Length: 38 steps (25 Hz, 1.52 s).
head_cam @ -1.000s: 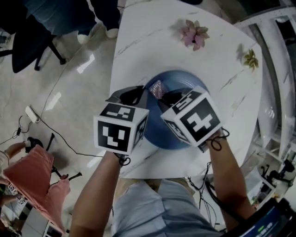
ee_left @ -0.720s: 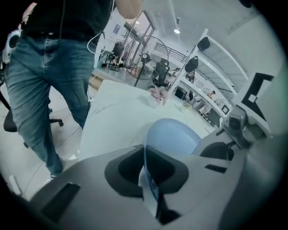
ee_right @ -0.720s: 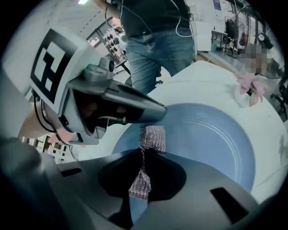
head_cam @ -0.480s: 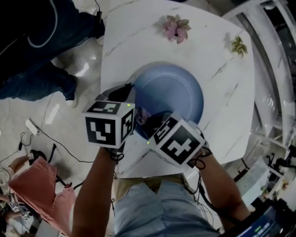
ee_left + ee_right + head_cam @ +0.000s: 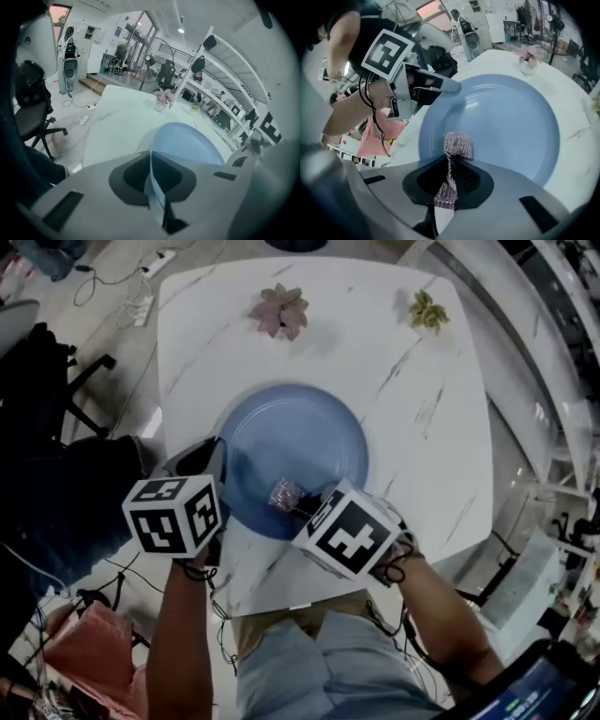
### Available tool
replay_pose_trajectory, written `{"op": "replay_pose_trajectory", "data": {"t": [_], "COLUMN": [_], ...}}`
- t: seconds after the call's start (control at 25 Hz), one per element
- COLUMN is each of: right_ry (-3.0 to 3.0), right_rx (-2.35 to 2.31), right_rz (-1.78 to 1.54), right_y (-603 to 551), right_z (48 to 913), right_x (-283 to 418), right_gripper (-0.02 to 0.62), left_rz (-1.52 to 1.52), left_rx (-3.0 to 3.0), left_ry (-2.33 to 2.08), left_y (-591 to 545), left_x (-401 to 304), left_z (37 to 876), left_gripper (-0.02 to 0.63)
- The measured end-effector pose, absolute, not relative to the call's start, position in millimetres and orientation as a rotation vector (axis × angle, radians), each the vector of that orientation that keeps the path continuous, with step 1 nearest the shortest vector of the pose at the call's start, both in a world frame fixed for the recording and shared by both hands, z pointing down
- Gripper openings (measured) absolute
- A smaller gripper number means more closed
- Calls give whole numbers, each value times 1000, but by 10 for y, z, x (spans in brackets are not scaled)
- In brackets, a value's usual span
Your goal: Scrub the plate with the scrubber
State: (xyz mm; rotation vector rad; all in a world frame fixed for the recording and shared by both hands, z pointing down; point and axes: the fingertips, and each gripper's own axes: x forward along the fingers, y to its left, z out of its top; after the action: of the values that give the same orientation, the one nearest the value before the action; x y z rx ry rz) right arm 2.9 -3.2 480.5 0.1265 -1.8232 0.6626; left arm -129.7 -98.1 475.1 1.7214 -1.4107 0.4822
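Observation:
A round blue plate (image 5: 295,442) lies on the white marble table (image 5: 422,427). My left gripper (image 5: 212,463) is shut on the plate's left rim; in the left gripper view the thin rim (image 5: 151,161) runs between its jaws, with the plate (image 5: 187,143) beyond. My right gripper (image 5: 305,506) is shut on a pinkish metallic mesh scrubber (image 5: 284,493). The scrubber's tip (image 5: 457,142) presses on the plate (image 5: 506,117) near its front edge. The left gripper (image 5: 440,84) also shows in the right gripper view, at the plate's far rim.
A pink flower ornament (image 5: 279,310) and a yellow-green one (image 5: 427,310) sit at the table's far side. A person in dark clothes (image 5: 56,502) stands close on the left, beside an office chair (image 5: 37,362). Cables lie on the floor.
The right gripper has dragged the scrubber across the plate from its far left part to near the front rim. The left gripper stays clamped on the left rim.

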Motion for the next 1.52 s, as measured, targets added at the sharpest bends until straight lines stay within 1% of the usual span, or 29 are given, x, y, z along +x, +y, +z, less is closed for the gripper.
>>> {"op": "replay_pose_trajectory", "data": {"t": [0.4,0.8,1.12,1.52], "right_ry": [-1792,-1802,-1805,-1828], "right_rx": [268,374,353,221], "right_rz": [694,670,587,519], "right_y": [-474,-1091,-1511,-1504], "right_z": [4818,4812,4833,4836], "right_x": [371,457,218,-298], "right_gripper": [51,52,52,52], "left_rz": [483,542,532,533], "left_rx": [1723,1753,1754,1748], "left_ry": [-1414,-1421,-1404,-1385], "left_y": [-983,-986,-986,-982], "left_x": [-1285,-1252,-1230,-1220], "left_z": [4756,4743,4752,4757], "left_gripper": [16,18,18,17]}}
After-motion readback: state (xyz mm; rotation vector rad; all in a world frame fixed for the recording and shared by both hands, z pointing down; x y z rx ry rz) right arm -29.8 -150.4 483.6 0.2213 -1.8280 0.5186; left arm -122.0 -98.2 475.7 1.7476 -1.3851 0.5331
